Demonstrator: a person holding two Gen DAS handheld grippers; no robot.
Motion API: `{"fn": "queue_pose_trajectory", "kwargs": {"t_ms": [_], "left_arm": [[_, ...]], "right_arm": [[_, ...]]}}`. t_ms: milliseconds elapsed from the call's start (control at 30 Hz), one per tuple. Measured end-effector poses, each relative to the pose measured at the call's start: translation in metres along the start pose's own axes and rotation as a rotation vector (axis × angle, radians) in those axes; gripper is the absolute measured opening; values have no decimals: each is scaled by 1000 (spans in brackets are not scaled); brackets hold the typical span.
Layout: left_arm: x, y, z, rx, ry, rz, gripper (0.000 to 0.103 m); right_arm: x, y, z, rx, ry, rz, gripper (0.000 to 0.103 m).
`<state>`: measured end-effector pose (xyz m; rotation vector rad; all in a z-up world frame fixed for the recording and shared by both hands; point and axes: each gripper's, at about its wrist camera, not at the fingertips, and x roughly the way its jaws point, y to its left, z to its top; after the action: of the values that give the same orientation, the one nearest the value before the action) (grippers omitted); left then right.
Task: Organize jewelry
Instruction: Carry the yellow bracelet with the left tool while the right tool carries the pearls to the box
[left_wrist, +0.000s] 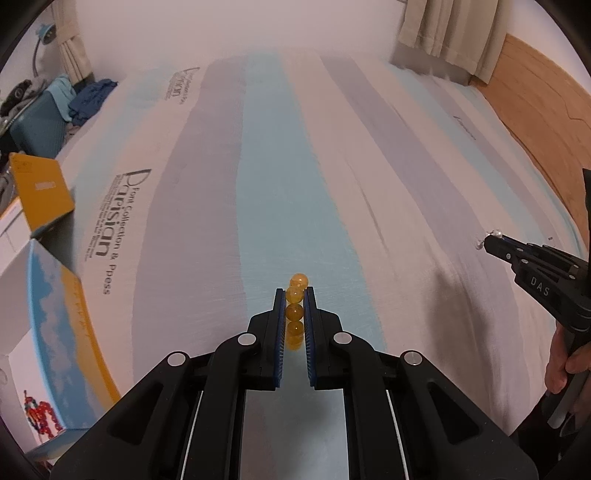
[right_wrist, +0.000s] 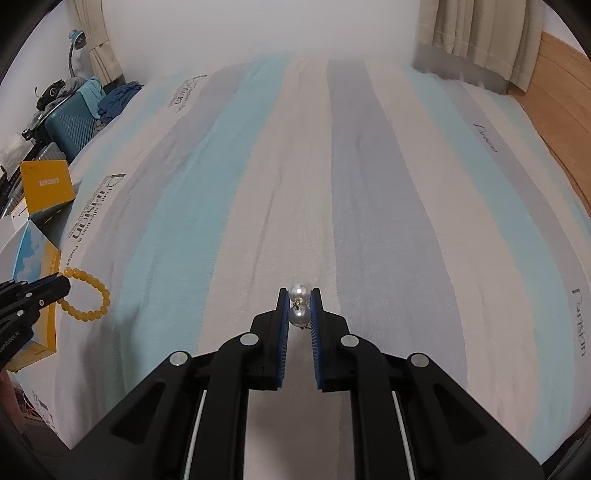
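Left gripper (left_wrist: 294, 295) is clamping a yellow bead bracelet (left_wrist: 295, 310) between its blue pads, the loop hanging clear above the striped bedsheet (left_wrist: 229, 206); right gripper (right_wrist: 300, 295) is pinching a pearl earring (right_wrist: 299, 301), two pearls stacked between its pads, also held off the sheet; an open box (left_wrist: 55, 295) is lying at the left edge of the bed, a red beaded piece (left_wrist: 42, 413) beside it.

Both your wrist cameras look steeply down along their fingers onto the striped bed sheet (left_wrist: 258, 184), from close above it. Each view catches the other gripper at its edge, and both share the yellow box (right_wrist: 46, 186).
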<state>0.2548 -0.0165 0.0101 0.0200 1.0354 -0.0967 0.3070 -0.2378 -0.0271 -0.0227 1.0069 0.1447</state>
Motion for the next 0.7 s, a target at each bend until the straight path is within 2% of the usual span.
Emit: {"fn": "queue_pose_trajectory", "kwargs": {"t_ms": [367,700], "left_arm": [[-32,16,-8,-17,-38,29,8],[-65,52,-20,-61,-74,64,8]], "right_arm": [[-27,30,3,-39,-34,25,10],[-43,77,5,-89,-51,64,10]]}}
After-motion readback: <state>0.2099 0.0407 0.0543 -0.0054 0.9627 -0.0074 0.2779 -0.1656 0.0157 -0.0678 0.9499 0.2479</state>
